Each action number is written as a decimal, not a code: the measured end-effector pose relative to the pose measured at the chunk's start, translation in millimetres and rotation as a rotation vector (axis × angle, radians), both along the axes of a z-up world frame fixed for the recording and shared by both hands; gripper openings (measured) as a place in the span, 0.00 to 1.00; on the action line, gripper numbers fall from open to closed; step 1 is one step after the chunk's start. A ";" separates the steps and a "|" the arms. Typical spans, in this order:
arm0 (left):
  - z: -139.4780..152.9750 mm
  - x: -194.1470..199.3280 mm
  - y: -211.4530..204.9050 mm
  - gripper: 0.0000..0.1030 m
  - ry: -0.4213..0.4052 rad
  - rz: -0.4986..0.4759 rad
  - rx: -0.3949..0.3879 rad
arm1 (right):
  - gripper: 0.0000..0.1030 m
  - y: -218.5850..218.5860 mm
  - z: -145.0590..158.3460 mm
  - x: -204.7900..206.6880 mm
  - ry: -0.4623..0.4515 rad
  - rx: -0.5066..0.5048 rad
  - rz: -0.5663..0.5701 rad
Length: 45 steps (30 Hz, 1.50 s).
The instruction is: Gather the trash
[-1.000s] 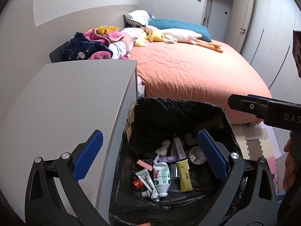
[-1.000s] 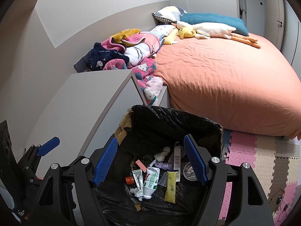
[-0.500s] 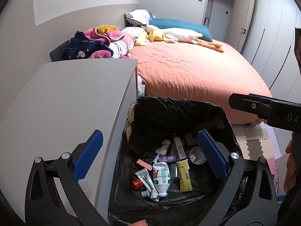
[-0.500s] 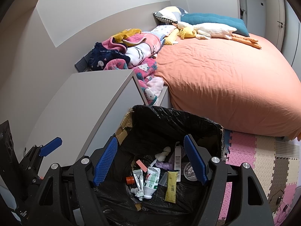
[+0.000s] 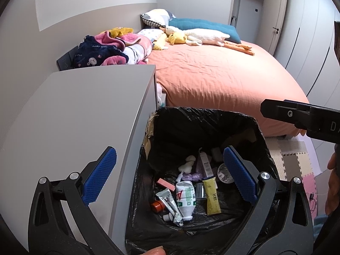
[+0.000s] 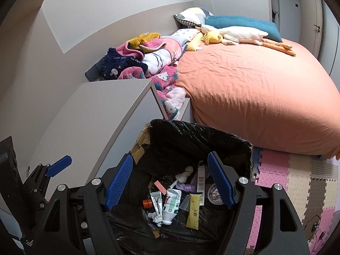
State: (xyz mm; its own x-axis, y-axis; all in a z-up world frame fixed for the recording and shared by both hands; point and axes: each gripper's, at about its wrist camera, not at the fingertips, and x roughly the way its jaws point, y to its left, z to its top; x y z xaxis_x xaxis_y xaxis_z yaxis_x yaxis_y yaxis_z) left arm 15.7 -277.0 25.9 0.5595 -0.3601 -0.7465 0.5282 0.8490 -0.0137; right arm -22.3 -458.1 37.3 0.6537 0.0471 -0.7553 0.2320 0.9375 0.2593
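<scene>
A trash bin lined with a black bag (image 5: 204, 114) (image 6: 191, 131) stands on the floor beside a grey cabinet. Inside lie several pieces of trash: a crushed white bottle (image 5: 184, 197) (image 6: 171, 204), a yellow tube (image 5: 212, 195) (image 6: 193, 210), a squeezed tube (image 5: 167, 200), an orange cap (image 5: 156, 205) and a pink strip (image 5: 165, 184). My left gripper (image 5: 169, 176) is open and empty above the bin's left side. My right gripper (image 6: 170, 182) is open and empty above the bin; its body shows in the left wrist view (image 5: 297, 116).
The grey cabinet top (image 5: 85, 110) (image 6: 102, 114) is left of the bin. A bed with an orange cover (image 5: 223, 74) (image 6: 255, 89) lies behind, with piled clothes (image 6: 148, 63), pillows and plush toys. Foam puzzle mats (image 6: 293, 178) cover the floor at right.
Both views have shifted very slightly; the grippers stay open over the bin and the trash has not moved.
</scene>
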 end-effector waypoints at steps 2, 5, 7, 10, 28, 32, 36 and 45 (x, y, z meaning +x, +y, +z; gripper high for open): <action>0.0 -0.4 -0.2 0.94 -0.001 -0.002 -0.003 | 0.72 -0.7 0.1 -0.5 -0.001 0.000 0.000; -0.3 -0.4 -0.4 0.94 0.001 -0.003 -0.002 | 0.72 -0.6 -0.1 -0.3 0.002 -0.001 -0.001; -0.6 0.1 -0.5 0.94 0.002 -0.003 -0.002 | 0.72 0.0 0.2 0.7 0.002 0.000 -0.001; -1.0 0.5 -0.6 0.94 0.004 -0.004 -0.003 | 0.72 -1.1 0.5 0.0 0.004 -0.001 -0.001; -0.4 -3.1 -0.1 0.94 0.006 -0.028 -0.031 | 0.72 -2.2 -0.2 0.3 0.004 -0.002 -0.002; 0.6 -7.7 -2.8 0.94 -0.035 -0.021 0.002 | 0.72 -1.7 -0.2 0.2 0.005 -0.003 -0.002; 2.4 -6.5 -1.7 0.94 -0.031 -0.015 -0.004 | 0.72 -1.4 -0.1 0.2 0.003 -0.003 -0.003; 2.2 -7.2 -0.4 0.94 -0.028 -0.007 -0.001 | 0.72 -2.2 0.1 -0.5 0.003 -0.004 -0.002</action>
State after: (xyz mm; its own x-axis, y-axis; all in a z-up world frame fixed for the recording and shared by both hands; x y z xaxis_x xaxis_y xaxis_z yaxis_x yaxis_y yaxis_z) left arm 8.5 -277.4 28.1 0.5779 -0.3647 -0.7301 0.5339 0.8455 0.0003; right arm -22.8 -460.3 37.4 0.6519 0.0427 -0.7571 0.2349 0.9379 0.2552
